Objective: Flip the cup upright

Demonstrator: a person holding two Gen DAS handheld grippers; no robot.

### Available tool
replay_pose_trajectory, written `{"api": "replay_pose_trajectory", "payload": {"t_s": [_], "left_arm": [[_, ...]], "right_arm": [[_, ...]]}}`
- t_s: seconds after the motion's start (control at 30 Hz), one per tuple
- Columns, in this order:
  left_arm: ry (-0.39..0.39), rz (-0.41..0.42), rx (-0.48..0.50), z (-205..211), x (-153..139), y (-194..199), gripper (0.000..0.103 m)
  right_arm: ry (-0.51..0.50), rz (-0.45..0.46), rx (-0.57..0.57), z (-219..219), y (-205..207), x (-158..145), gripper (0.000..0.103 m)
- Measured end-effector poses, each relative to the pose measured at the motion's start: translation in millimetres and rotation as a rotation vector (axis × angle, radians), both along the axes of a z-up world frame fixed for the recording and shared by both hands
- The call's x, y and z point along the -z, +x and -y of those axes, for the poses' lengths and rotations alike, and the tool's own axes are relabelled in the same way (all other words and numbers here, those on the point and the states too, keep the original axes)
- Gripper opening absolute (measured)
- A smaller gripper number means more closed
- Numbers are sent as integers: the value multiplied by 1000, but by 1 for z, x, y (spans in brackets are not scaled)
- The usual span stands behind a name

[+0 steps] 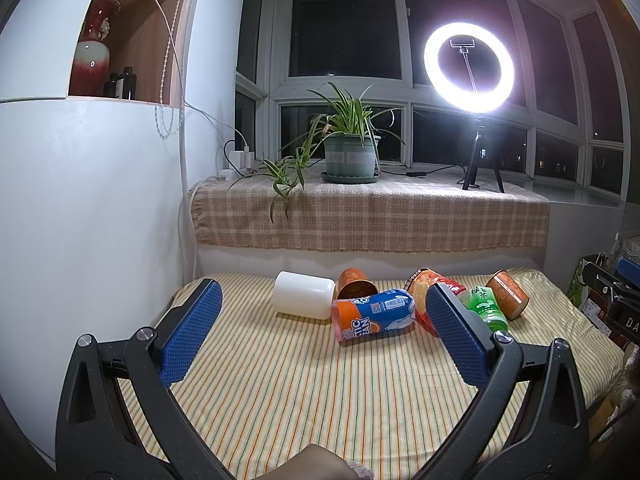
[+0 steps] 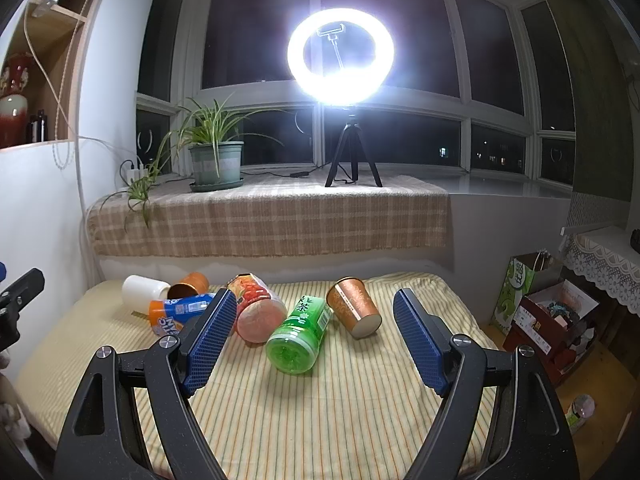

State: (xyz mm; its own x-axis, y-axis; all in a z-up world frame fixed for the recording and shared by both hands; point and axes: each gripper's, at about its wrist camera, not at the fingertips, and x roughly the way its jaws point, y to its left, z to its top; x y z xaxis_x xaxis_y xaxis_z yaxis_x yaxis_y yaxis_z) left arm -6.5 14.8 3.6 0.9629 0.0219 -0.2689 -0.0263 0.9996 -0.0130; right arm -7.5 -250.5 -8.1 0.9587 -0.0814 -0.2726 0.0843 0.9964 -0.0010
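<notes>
- My left gripper (image 1: 324, 322) is spread wide with nothing between its blue pads (image 1: 192, 332); it hangs short of the pile, so it can pick any target without nudging the rest.
- My right gripper (image 2: 314, 332) is spread just as wide and carries nothing, aimed at the green cup (image 2: 300, 332).
- Taking the green cup as the landmark: it lies on its side on the striped cloth (image 2: 320, 420), one end facing my right camera; I think that end is the mouth, but glare makes it hard to be sure.
- Just right of it lies a brown cup (image 2: 354, 306), tipped over and clear on its far side, so it looks the easiest to grasp.
- Just left of it, touching, is a red cup (image 2: 256, 312); beyond that an orange-blue cup (image 1: 376, 314), a small copper cup (image 1: 356, 284) and a white cup (image 1: 304, 294), all toppled and bunched.
- None stands upright, so the flipping is not yet begun.
</notes>
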Motion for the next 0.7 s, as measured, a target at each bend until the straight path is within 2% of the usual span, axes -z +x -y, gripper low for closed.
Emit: {"api": "replay_pose_trajectory", "payload": {"t_s": [0.43, 0.7], "left_arm": [[5, -11, 2, 2, 2, 2, 103], [0, -67, 25, 7, 12, 30, 103]], "right_arm": [[1, -15, 1, 3, 2, 4, 80], [6, -55, 3, 8, 16, 7, 81]]}}
